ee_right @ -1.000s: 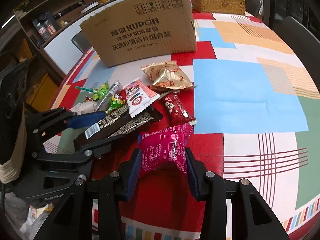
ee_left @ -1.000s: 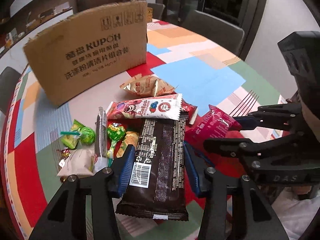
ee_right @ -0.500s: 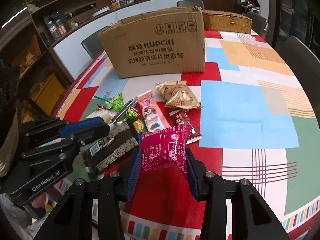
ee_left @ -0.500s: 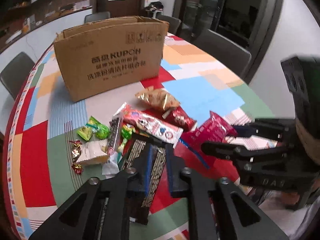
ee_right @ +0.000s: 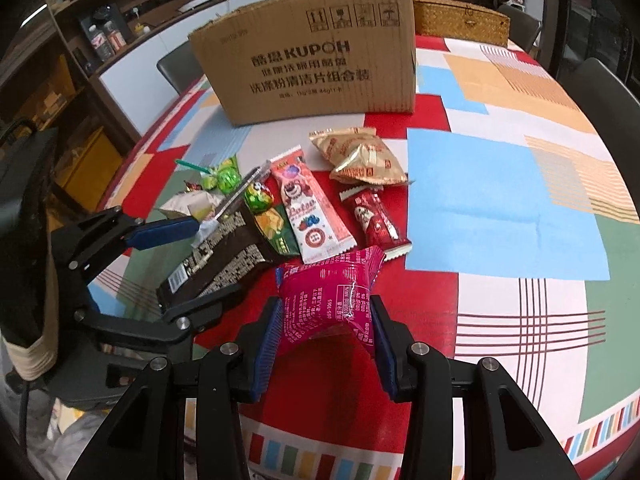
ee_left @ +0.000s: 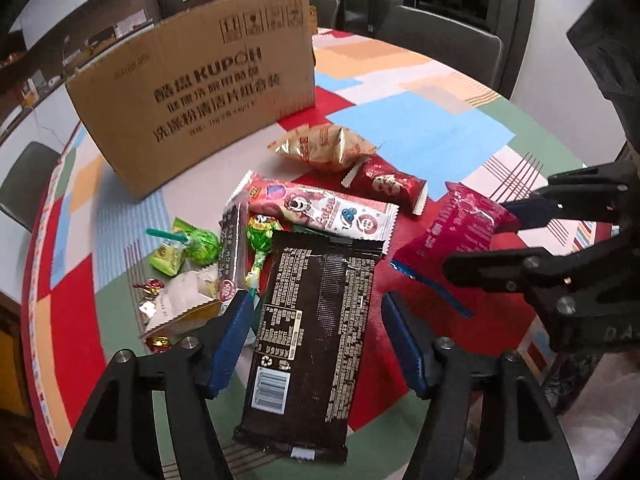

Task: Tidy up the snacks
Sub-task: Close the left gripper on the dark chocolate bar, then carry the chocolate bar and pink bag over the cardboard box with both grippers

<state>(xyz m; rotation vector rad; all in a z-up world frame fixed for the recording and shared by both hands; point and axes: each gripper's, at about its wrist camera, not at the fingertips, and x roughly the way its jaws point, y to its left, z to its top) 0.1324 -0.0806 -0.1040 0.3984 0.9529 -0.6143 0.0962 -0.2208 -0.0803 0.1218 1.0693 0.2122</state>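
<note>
A pile of snacks lies on the patchwork tablecloth in front of a cardboard box (ee_left: 192,92) (ee_right: 320,68). My left gripper (ee_left: 316,336) (ee_right: 192,264) is open, its blue pads either side of a long dark brown bar (ee_left: 316,332) (ee_right: 216,264) lying on the table. My right gripper (ee_right: 324,340) (ee_left: 492,240) is shut on a magenta snack packet (ee_right: 332,296) (ee_left: 456,232), held just above the cloth. A pink-and-white bear packet (ee_left: 320,208) (ee_right: 308,208), a gold pouch (ee_left: 328,148) (ee_right: 360,156) and a small red packet (ee_left: 384,184) (ee_right: 376,220) lie beyond.
Green lollipops (ee_left: 196,244) (ee_right: 224,176) and a pale wrapper (ee_left: 180,308) lie left of the bar. A wicker basket (ee_right: 460,16) stands behind the box. Grey chairs (ee_left: 444,48) ring the round table. The table edge (ee_right: 400,456) runs close under my right gripper.
My left gripper was shut on the dark bar half a second ago and is now open around it, lower and closer. The right gripper still holds the magenta packet and has come down toward the table.
</note>
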